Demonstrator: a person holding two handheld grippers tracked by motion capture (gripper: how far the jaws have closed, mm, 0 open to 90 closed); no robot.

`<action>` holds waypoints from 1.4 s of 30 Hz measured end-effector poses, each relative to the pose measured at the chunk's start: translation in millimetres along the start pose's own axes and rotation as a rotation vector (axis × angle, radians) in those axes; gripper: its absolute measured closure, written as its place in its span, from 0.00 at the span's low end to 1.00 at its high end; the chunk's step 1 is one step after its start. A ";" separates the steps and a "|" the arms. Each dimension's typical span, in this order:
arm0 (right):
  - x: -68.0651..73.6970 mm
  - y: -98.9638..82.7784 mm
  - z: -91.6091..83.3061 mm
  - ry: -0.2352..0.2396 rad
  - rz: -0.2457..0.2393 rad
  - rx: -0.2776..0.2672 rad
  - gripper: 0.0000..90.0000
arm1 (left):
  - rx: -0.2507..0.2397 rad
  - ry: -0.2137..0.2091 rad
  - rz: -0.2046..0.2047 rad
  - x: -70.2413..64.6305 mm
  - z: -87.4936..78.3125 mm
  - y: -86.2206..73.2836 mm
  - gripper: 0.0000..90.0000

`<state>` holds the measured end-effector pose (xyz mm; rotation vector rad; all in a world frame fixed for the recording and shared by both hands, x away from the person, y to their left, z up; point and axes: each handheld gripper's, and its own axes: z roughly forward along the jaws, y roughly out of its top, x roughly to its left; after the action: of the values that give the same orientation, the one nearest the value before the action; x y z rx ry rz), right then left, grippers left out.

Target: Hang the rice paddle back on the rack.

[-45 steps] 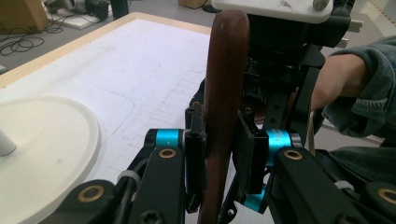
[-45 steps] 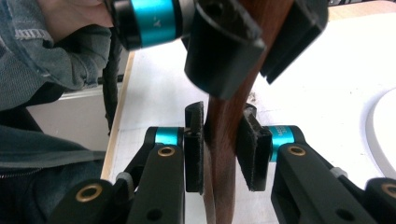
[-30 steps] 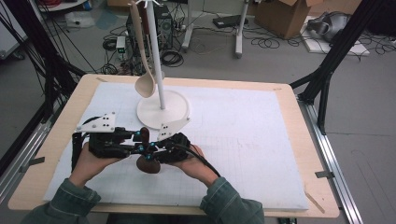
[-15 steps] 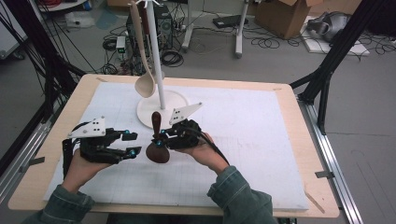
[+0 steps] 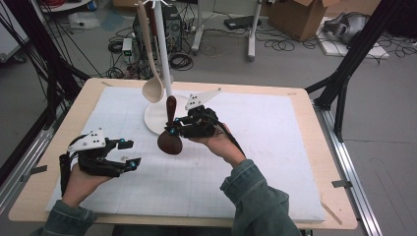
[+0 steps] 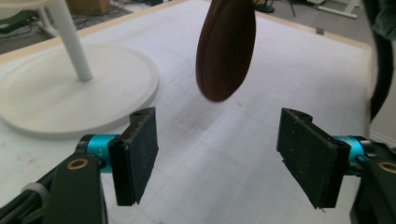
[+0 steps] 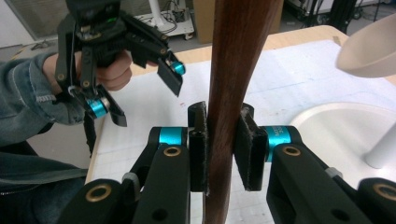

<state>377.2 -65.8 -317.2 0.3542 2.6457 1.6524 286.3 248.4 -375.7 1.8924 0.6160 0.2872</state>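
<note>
Table [image 5: 295, 162] w/ white grid mat carries a white stand: round base [image 5: 156, 118] at back-left centre, upright pole [image 5: 162, 54], a pale wooden ladle [image 5: 150, 73] hanging off the top w/ its bowl low, near the base. Task obj = dark wooden spoon [image 5: 169, 132], held off the mat just in front of the base, handle up, bowl down, roughly upright w/ slight tilt. Right claw [image 5: 173, 129] is pinching the handle mid-length; in the right gripper view the pads [image 7: 198, 144] sit flat on both sides of the handle [image 7: 233, 93], no visible gap. Left claw [image 5: 129, 153] is spread, nothing between the pads, jaws have just been opening; it sits low over the mat at front-left, well apart from the spoon, whose bowl [image 6: 225, 51] hangs ahead of it in the left gripper view. Handling, my read: solid hardwood, stiff, light, not fragile. Finish looks smooth/oiled so prob a bit slippery, and the bowl end is heavier, so it'll want to swing under a one-point pinch. Best hold = the straight handle section, across the flat faces, as now. Avoid the bowl: curved, pads would skate off.
</note>
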 end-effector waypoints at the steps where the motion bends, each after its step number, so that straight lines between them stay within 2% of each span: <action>1: -1.6 1.4 -0.5 -0.003 0.002 0.002 0.86 | 0.004 0.006 -0.011 0.8 0.1 -1.9 0.31; 9: -13.0 27.9 -8.6 -0.012 -0.025 0.009 0.86 | 0.019 0.040 -0.011 3.2 0.5 -7.5 0.25; 15: -23.2 46.1 -15.3 -0.015 -0.022 -0.010 0.86 | 0.022 0.051 -0.018 4.3 -0.3 -9.6 0.21; 20: -30.0 58.0 -17.3 -0.018 -0.021 -0.005 0.86 | 0.020 0.059 -0.021 5.1 -1.1 -10.4 0.20; 23: -32.8 64.2 -18.0 -0.025 -0.023 0.010 0.86 | 0.021 0.060 -0.023 5.6 -1.7 -10.6 0.19; 32: -40.3 85.8 -24.1 -0.039 -0.042 0.003 0.86 | 0.018 0.072 -0.022 6.9 -3.2 -11.3 0.17; 42: -44.8 107.5 -25.8 -0.031 -0.053 0.004 0.86 | 0.017 0.077 -0.022 7.1 -4.8 -10.8 0.16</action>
<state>438.1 -52.0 -215.5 0.3049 2.6129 1.6139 287.0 259.2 -384.3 1.8961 0.6931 0.3430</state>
